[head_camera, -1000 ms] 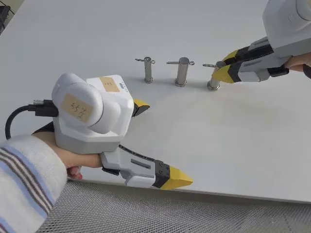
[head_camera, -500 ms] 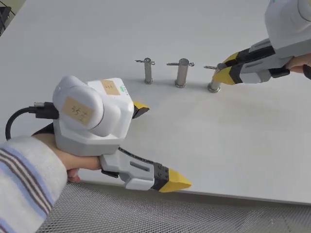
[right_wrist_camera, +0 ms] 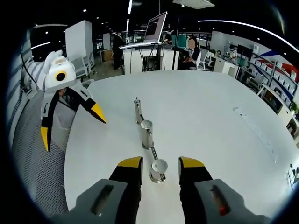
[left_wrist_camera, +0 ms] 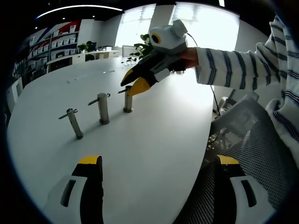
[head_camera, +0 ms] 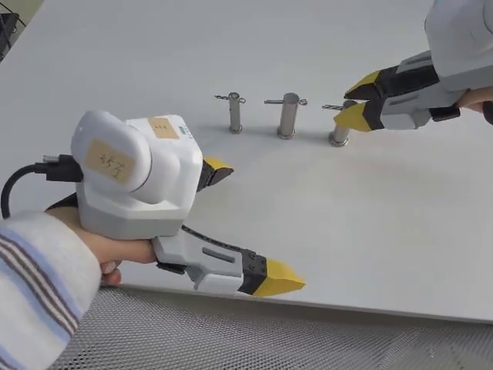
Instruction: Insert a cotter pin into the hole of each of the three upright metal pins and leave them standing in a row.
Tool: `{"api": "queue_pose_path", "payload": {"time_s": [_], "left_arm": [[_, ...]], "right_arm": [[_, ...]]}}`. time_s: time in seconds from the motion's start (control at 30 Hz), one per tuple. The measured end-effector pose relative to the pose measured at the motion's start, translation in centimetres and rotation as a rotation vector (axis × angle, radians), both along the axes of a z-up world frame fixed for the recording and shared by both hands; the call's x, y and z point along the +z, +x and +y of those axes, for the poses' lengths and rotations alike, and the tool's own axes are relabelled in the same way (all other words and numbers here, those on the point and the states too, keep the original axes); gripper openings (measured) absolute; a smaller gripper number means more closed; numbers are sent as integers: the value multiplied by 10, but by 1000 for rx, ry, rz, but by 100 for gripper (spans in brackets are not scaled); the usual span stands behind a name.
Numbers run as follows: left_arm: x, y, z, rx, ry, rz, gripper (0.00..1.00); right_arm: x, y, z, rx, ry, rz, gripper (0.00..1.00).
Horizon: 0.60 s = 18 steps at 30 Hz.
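Three upright metal pins stand in a row on the white table (head_camera: pixel 370 231): left pin (head_camera: pixel 235 114), middle pin (head_camera: pixel 288 116), right pin (head_camera: pixel 340 129). A cotter pin (head_camera: pixel 228 97) sticks sideways through the top of each. My right gripper (head_camera: pixel 356 101) is open just right of the right pin's top, touching nothing. In the right gripper view that pin (right_wrist_camera: pixel 158 169) stands between my open jaws, with the others (right_wrist_camera: pixel 146 133) lined up beyond. My left gripper (head_camera: pixel 253 225) hangs wide open at the near table edge, holding nothing; the pins (left_wrist_camera: pixel 103 108) are far ahead of it.
The table's front edge (head_camera: pixel 347 308) runs just under the left gripper, with a grey mesh chair seat (head_camera: pixel 231 339) below it. Bare tabletop lies all around the row. Desks, shelves and seated people (right_wrist_camera: pixel 190 44) are far off.
The right gripper's jaws have spread and drawn slightly up and right, off the right pin's top. The left gripper has shifted a little left. The pins stand unmoved.
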<state>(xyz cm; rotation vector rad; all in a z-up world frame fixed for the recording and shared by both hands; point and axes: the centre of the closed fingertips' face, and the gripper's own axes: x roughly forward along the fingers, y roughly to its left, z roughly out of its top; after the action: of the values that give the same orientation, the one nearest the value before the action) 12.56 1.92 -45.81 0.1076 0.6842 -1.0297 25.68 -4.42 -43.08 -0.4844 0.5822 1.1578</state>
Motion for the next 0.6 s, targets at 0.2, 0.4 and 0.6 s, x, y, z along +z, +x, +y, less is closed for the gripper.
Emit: {"api": "queue_pose_path", "payload": {"time_s": [0.2,0.4,0.6], "left_arm": [[9,9,7,52,-19,-18,99],[18,17,15,104,-41,-30,98],[28,27,21,155,-57,-54,97]], "right_arm": [[10,-8,-6,-32,27,2,41],[15,-23,-12,-83,53,-14,54],[18,-30,-16,-140,89,15,63]]}}
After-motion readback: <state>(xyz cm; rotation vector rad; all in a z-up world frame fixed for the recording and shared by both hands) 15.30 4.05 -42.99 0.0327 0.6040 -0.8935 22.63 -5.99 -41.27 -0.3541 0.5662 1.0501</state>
